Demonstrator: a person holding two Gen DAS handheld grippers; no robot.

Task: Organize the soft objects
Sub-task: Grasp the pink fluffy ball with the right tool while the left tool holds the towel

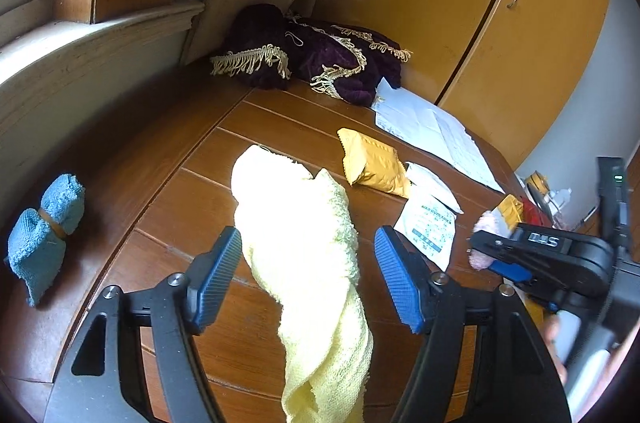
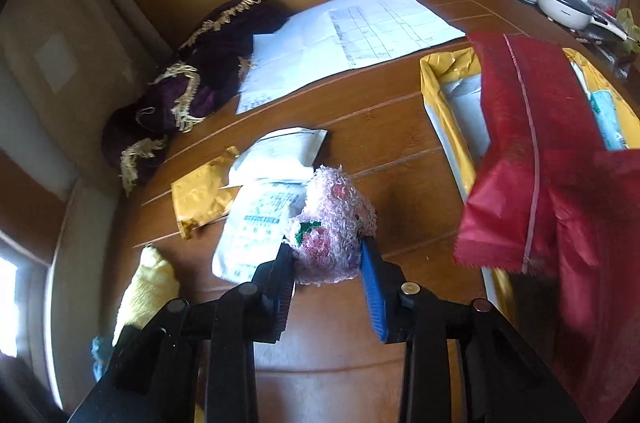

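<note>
Left jaws stood wide, yellow towel lying between them untouched, long axis running straight ahead on the counter. My right jaws pinched the pink fluffy ball.

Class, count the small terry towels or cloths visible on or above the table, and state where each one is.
3: yellow towel between the open left gripper fingers; blue banded cloth at the table's left edge; pink fuzzy cloth in the right gripper.
</note>
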